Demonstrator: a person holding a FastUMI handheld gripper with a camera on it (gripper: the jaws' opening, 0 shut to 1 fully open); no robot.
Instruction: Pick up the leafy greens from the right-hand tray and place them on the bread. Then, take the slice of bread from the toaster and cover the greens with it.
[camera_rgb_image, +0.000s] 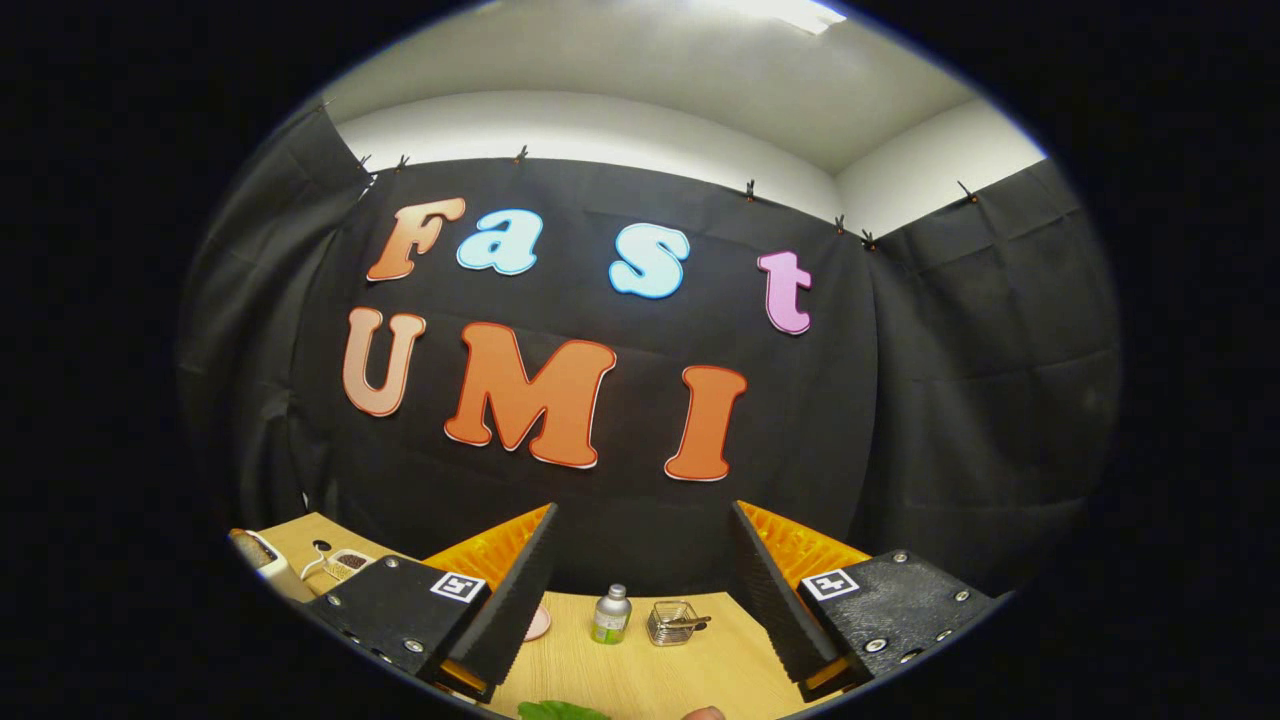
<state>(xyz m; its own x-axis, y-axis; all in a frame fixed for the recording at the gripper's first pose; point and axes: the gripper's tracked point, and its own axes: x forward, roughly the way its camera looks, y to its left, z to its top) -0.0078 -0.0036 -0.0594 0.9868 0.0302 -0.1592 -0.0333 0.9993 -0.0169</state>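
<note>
At the lower left of the frame a white appliance (262, 560), likely the toaster, sits on the pale wood-grain tabletop (640, 670). The gripper (642, 590) has its 2 ridged fingers spread wide, holding nothing. Beyond them stand a small metal bottle (611, 614) and a wire basket (673, 622). The leafy greens (560, 711) peek in, crinkled and soft, at the bottom centre; I'd tip down and pinch gently.

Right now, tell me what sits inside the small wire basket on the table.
The wire basket stands beyond the open tool, beside a small bottle. A dark, thin item lies across its top, poking out one side; what it is, and anything beneath it, is too small to tell.
</note>
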